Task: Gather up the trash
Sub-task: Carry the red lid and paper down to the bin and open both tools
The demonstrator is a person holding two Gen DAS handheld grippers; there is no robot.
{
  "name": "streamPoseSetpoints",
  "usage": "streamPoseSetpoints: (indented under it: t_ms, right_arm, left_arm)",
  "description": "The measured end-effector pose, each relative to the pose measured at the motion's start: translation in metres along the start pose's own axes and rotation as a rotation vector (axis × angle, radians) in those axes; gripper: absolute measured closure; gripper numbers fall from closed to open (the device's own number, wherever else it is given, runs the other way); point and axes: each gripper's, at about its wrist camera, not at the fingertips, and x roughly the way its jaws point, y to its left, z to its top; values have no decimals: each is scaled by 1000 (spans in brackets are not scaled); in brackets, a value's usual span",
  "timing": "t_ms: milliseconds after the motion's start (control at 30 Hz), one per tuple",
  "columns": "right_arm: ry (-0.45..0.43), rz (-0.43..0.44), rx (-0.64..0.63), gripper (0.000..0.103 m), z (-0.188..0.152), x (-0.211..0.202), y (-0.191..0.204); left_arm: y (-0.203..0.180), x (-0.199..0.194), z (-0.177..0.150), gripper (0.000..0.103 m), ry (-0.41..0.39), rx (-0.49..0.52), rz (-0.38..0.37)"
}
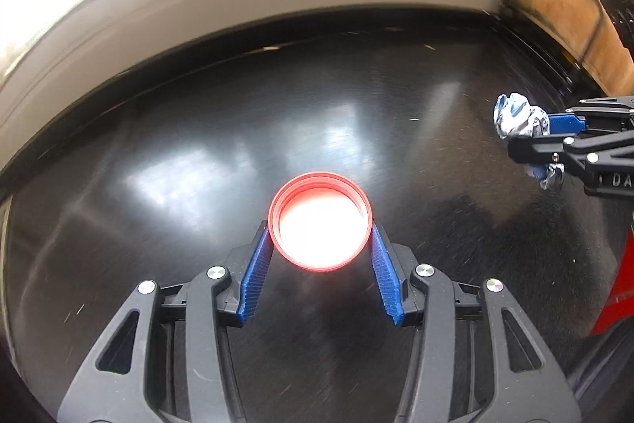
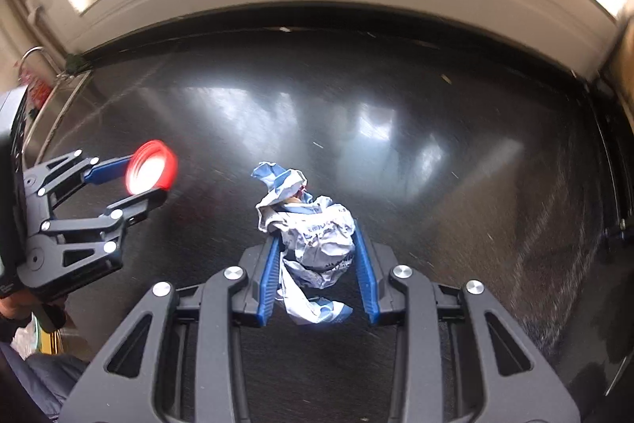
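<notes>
Over black tabletop (image 1: 356, 98), left claw (image 1: 320, 229) grips empty red cap (image 1: 320, 226).

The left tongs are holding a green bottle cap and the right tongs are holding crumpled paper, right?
Almost. The cap in the left tongs is red, not green; the left wrist view shows it clearly. The right tongs do hold the crumpled paper.

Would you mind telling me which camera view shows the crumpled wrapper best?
The right wrist view: the crumpled wrapper sits centred and close, clamped between the blue pads of the right hand-held gripper, its creases and print visible. The left wrist view shows it only small at the right edge, partly hidden by that gripper.
</notes>
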Motion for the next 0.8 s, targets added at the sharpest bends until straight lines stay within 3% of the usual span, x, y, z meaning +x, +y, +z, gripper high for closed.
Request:
streamPoseSetpoints:
  t_ms: [100,233,400,533,700,800]
  right_arm:
    - [-7,44,-83,68,14,0,38]
    - [1,134,-264,68,28,8,121]
    - [37,269,-502,68,23,18,241]
    - [85,408,-697,68,-5,13,351]
    - [154,552,-907,68,-59,2,459]
    - [205,617,-1003,68,-95,-2,512]
  left_arm:
    - [33,-29,-24,55,-12,-107,63]
    - [85,-76,-80,55,-21,-256,195]
    - [145,-135,-180,55,12,-506,372]
    - [178,-181,-269,55,53,-715,509]
    - [195,-222,-359,55,84,-954,601]
    - [202,-238,-397,55,94,-1053,628]
